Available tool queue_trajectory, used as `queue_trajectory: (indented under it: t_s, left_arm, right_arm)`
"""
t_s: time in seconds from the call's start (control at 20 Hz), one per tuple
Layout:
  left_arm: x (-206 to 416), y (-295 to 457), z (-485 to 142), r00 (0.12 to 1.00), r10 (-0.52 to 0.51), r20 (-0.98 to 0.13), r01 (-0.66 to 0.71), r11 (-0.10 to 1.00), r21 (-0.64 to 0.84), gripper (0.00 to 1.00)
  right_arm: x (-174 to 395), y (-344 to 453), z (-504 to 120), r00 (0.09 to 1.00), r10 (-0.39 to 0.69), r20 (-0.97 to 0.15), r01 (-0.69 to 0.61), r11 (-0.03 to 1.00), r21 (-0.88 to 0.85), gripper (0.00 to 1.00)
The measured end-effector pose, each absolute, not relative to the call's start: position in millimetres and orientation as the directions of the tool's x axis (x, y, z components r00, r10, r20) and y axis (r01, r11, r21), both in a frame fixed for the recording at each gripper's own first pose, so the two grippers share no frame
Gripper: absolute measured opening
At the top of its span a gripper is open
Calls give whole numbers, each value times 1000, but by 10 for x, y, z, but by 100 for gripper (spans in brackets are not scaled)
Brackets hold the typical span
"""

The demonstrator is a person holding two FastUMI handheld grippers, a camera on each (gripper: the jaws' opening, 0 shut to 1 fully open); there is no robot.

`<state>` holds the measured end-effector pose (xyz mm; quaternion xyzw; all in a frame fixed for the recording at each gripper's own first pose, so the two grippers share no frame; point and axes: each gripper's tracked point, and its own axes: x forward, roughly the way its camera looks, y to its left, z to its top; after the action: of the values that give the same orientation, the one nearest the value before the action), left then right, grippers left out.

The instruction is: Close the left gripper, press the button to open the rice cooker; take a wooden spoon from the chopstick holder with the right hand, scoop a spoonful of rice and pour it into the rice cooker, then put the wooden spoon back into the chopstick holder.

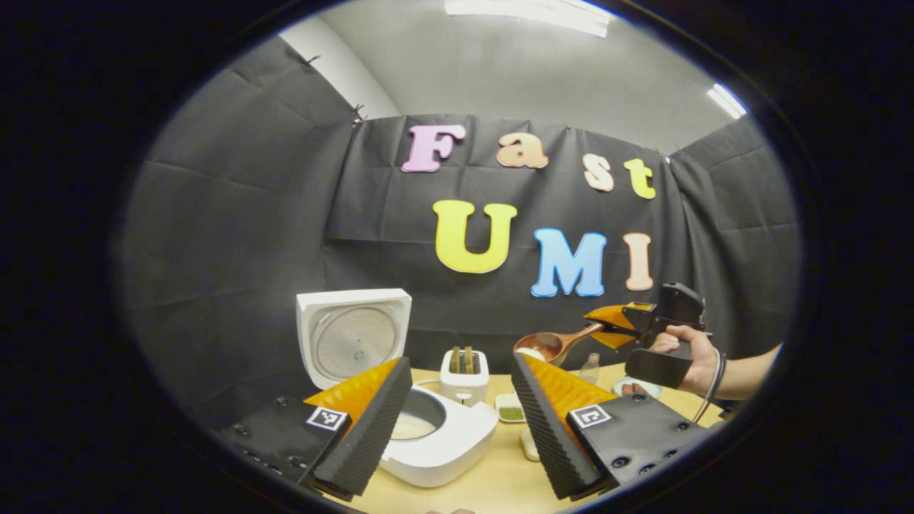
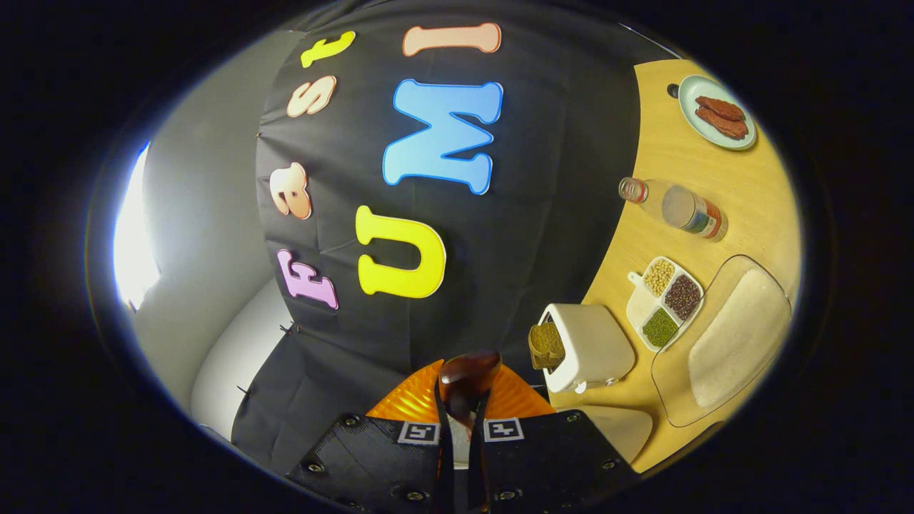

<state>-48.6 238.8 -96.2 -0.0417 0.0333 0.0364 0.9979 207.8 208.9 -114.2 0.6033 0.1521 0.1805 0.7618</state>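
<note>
Wooden spoon (image 1: pixel 555 344) near-level (bowl toward rice cooker (image 1: pixel 435 435)), right gripper (image 1: pixel 607 327) clamped.

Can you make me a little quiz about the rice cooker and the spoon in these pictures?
1. True or false: the rice cooker has its lid up.
2. What does the right hand-held gripper hold: A a bottle, B the wooden spoon, C a plate?
3. Fill in: the left hand-held gripper has its fingers ____.

Key: 1 true. 2 B, both fingers press on the handle. 3 open, spread apart in front of the cooker.
</note>
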Motion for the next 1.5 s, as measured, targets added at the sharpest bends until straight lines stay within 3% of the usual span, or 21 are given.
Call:
queue_trajectory:
  t_s: [0.35, 0.95, 1.3, 1.5]
  left_arm:
    - [-622, 2637, -1094, 991, 100, -92, -107, 992, -64, 96]
    - [-865, 2988, -1298, 982, 136, -128, -147, 986, -78, 98]
    - [-957, 3066, -1393, 972, 178, -155, -192, 978, -82, 98]
    - [-1009, 3062, -1426, 972, 183, -147, -199, 975, -102, 97]
  right_arm:
    - [2245, 2806, -1289, 848, 526, -61, -106, 281, 954, 8]
    - [2563, 4075, -1732, 765, 612, -203, -248, 570, 783, 8]
    - [2590, 4725, -2095, 724, 608, -326, -458, 777, 432, 8]
    - [2376, 5035, -2003, 692, 647, -319, -645, 753, 130, 8]
